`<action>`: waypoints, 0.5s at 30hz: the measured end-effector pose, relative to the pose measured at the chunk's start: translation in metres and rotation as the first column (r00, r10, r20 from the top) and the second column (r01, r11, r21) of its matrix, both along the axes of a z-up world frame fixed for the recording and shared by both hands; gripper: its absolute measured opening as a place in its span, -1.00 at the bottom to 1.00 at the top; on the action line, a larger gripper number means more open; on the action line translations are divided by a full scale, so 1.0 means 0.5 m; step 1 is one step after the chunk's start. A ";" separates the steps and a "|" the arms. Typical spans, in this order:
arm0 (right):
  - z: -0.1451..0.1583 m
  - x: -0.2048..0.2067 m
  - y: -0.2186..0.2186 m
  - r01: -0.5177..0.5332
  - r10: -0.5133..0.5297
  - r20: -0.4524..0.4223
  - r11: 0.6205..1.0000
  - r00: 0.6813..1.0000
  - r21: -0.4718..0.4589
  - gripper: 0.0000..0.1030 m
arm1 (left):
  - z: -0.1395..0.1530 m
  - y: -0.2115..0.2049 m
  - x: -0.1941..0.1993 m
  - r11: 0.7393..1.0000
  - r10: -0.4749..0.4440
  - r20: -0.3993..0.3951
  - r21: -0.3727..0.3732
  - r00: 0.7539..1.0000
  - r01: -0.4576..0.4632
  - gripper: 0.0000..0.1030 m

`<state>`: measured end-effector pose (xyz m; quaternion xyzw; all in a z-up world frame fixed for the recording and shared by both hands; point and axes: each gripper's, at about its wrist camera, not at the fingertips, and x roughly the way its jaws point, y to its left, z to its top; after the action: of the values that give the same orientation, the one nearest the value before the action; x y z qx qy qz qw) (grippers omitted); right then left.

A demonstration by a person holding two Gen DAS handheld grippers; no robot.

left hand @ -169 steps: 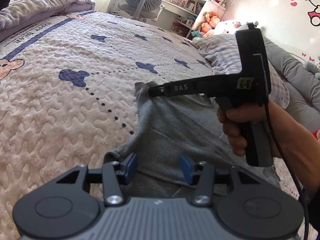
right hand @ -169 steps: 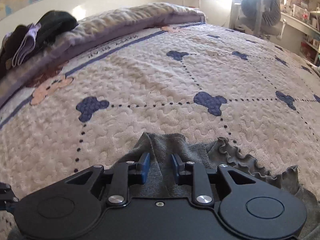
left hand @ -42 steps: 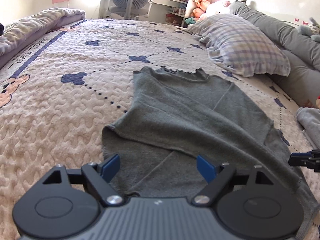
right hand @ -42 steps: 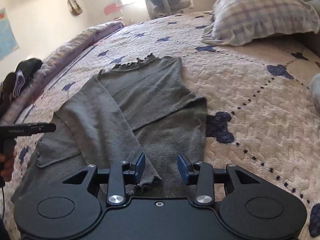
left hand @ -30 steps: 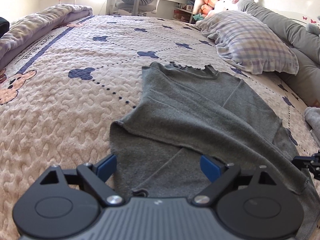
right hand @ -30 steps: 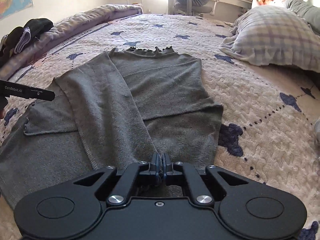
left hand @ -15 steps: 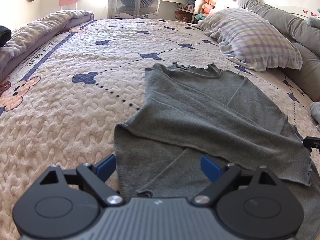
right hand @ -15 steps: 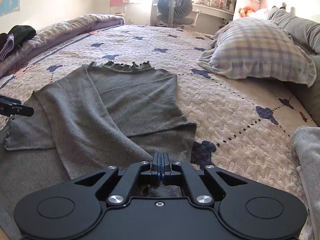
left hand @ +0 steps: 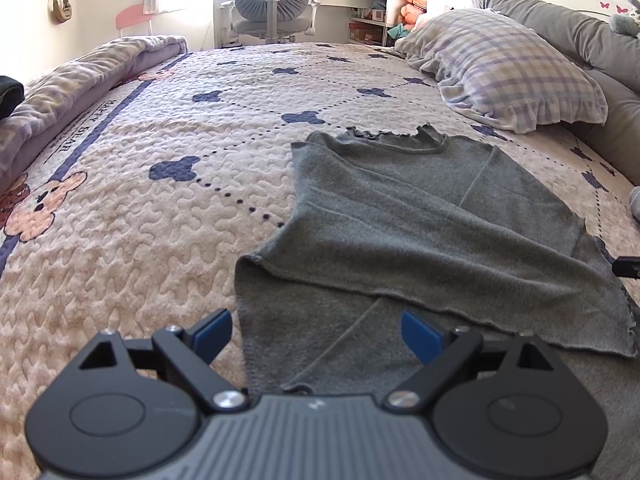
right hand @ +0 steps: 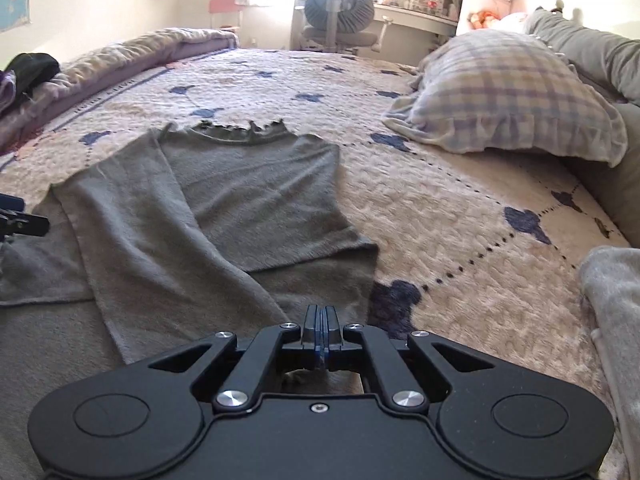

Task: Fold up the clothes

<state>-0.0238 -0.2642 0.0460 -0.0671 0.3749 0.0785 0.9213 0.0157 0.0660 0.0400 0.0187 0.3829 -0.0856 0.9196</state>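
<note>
Grey knit long-sleeve top with a frilled collar [left hand: 404, 200] lies flat on the cream quilted bedspread with navy clover shapes and dotted lines [left hand: 140, 216], centre to right of the left wrist view, collar toward the top of the frame. One sleeve is folded across the body, running diagonally from upper left to lower right; its frilled cuff ends near the right edge of the frame. The top's hem runs off the bottom of the frame under the gripper body.

Left gripper [left hand: 316, 330], bottom centre of its view: blue pads spread wide, released, nothing between them; the left edge of the top sits just inside the left pad.

Right gripper [right hand: 321, 330], bottom centre of its view: blue pads clenched together. They sit over the lower right corner of the top [right hand: 248, 216]. Cannot tell from the frame if cloth is pinched between them; some grey fabric shows just under the linkage.

Each gripper's tip pokes into the other view at the frame edge, level with the folded sleeve.

Background: plaid ruffled pillow [left hand: 516, 76] upper right, rolled lavender blanket [left hand: 80, 76] upper left, grey desk chair [left hand: 272, 4] top centre, pale grey cloth [right hand: 616, 320] at right edge of the right wrist view
</note>
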 end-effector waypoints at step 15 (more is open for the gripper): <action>-0.030 0.041 0.033 0.003 -0.007 -0.066 0.997 0.998 -0.073 -0.95 | 0.008 0.009 -0.002 1.000 -0.001 0.001 -0.023 1.000 0.001 0.80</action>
<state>-0.0033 -0.2475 0.0312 -0.0973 0.4078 0.0646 0.9056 0.0149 0.0705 0.0441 0.0086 0.3812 -0.0903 0.9200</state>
